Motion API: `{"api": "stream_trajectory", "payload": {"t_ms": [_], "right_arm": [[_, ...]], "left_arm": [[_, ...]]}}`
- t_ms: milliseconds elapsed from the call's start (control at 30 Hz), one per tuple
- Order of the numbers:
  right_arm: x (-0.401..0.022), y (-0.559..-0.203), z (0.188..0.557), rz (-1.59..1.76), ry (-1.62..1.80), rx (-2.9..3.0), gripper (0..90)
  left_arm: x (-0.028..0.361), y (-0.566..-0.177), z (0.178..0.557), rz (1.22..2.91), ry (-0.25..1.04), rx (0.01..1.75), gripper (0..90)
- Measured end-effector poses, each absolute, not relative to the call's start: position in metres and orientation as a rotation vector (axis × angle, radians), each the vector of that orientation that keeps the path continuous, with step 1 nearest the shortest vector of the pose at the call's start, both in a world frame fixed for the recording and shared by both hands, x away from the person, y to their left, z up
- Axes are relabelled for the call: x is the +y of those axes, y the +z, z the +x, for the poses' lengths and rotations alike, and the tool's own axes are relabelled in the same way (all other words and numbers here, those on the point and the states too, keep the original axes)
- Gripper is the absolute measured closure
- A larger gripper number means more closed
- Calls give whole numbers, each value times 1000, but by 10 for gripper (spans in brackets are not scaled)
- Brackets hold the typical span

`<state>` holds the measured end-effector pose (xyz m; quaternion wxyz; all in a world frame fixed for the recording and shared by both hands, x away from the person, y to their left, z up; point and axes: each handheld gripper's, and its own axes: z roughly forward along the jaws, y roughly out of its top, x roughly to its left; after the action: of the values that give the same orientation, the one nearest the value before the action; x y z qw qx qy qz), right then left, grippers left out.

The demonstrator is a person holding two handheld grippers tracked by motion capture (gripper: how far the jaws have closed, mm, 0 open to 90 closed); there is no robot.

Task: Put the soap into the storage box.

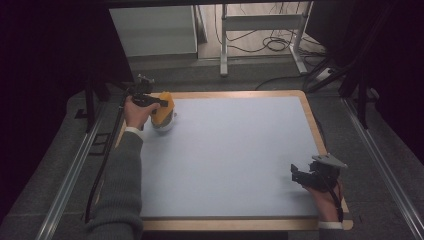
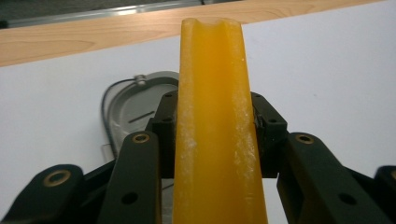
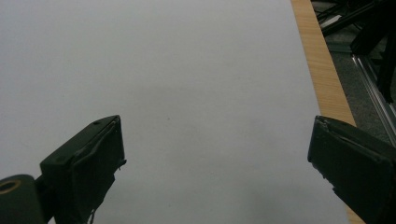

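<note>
Left gripper clamped on a yellow-orange plastic piece, long axis running away along the jaws, above a grey oval lid at the bench's far-left corner; right gripper gapes, well apart.

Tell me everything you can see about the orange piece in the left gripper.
The orange piece is a long, smooth, plastic-looking block with a shallow groove along its upper face and faint whitish scuffs. The left gripper clamps it from both sides. It hangs over a grey oval dish near the far left corner of the white mat.
</note>
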<state>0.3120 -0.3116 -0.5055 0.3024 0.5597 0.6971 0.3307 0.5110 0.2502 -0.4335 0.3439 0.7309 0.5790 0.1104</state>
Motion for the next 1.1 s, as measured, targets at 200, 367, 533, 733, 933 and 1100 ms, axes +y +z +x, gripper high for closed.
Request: {"api": "stream_trajectory", "payload": {"t_ms": [200, 367, 533, 733, 933, 1100], "right_arm": [[-312, -506, 312, 1485, 875, 1851, 37], [-313, -507, 312, 1485, 879, 1847, 37], [-312, -508, 313, 1486, 874, 1850, 37], [-313, -508, 313, 1486, 871, 1850, 37], [-313, -508, 312, 1485, 868, 1851, 37], [-312, -508, 312, 1480, 870, 1854, 37]], "left_arm": [[253, -441, 518, 1878, 297, 1542, 615], [257, -448, 522, 1844, 312, 1578, 615], [253, -458, 524, 1832, 328, 1604, 615], [249, -464, 526, 1853, 335, 1612, 614], [246, -465, 522, 1869, 335, 1569, 487], [246, -467, 519, 1894, 291, 1565, 352]]}}
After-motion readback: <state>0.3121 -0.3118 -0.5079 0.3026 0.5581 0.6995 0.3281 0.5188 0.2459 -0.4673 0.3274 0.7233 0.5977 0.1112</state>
